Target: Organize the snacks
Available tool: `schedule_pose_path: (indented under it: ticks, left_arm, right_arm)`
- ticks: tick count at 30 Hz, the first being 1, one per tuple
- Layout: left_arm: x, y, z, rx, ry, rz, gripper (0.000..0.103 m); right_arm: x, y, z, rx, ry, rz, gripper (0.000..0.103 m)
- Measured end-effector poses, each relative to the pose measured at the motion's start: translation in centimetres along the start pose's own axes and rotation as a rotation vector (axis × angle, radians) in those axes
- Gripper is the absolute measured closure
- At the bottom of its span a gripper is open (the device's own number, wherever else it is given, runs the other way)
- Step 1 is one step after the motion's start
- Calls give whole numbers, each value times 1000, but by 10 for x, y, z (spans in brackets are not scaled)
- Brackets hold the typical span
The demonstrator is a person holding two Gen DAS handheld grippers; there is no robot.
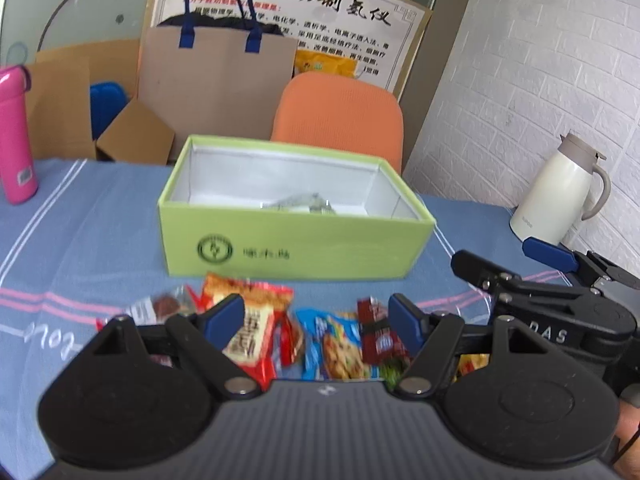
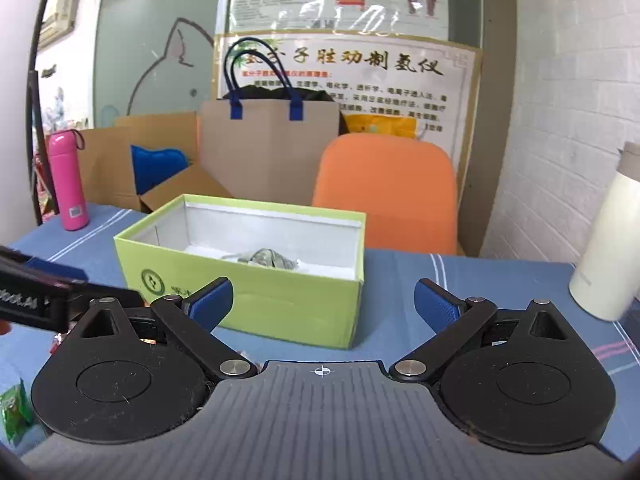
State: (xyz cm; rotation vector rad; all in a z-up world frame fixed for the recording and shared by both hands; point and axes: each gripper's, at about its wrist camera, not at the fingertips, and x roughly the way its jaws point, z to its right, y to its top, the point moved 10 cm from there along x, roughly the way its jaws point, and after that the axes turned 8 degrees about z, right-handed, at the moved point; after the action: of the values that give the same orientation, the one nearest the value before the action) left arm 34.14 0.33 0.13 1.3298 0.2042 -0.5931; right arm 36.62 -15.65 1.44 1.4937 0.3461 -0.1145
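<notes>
An open green box (image 1: 296, 240) stands on the blue tablecloth; a silvery packet (image 1: 300, 203) lies inside it. The box also shows in the right wrist view (image 2: 280, 304), with the packet (image 2: 268, 258) inside. A pile of snack packets lies in front of the box: a red-orange one (image 1: 256, 320), a blue one (image 1: 340, 344), a dark red one (image 1: 378, 336). My left gripper (image 1: 316, 320) is open and empty, just above the pile. My right gripper (image 2: 324, 300) is open and empty, in front of the box's right corner; it shows at the right in the left wrist view (image 1: 516, 264).
A pink bottle (image 1: 14, 136) stands at the far left of the table, a white jug (image 1: 560, 192) at the far right. An orange chair (image 1: 340, 116), a paper bag (image 1: 216, 84) and cardboard boxes (image 1: 80, 108) are behind the table. A green packet (image 2: 14, 404) lies at left.
</notes>
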Motion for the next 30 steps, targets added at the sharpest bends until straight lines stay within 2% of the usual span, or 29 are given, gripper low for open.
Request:
schedule_pose_path:
  ticks: [4, 14, 17, 21, 26, 28, 30]
  left_arm:
    - [-5, -18, 4, -24, -9, -20, 32]
    - [-3, -43, -2, -57, 30, -71, 32]
    - [-6, -48, -7, -66, 52, -77, 32]
    - [-9, -53, -6, -69, 46, -89, 32]
    - [-9, -54, 16, -31, -9, -94, 32]
    - [-8, -52, 29, -27, -50, -96, 32]
    - [-3, -51, 44, -33, -105, -109, 32]
  right_arm:
    - [-9, -13, 2, 15, 0, -12, 16]
    - [-20, -41, 3, 58, 31, -48, 16]
    - [-23, -58, -1, 74, 56, -83, 15]
    - [-36, -92, 0, 124, 103, -139, 14]
    - [-60, -117, 23, 192, 66, -165, 13]
    - [-72, -122, 34, 210, 34, -167, 13]
    - [-85, -122, 41, 266, 48, -153, 13]
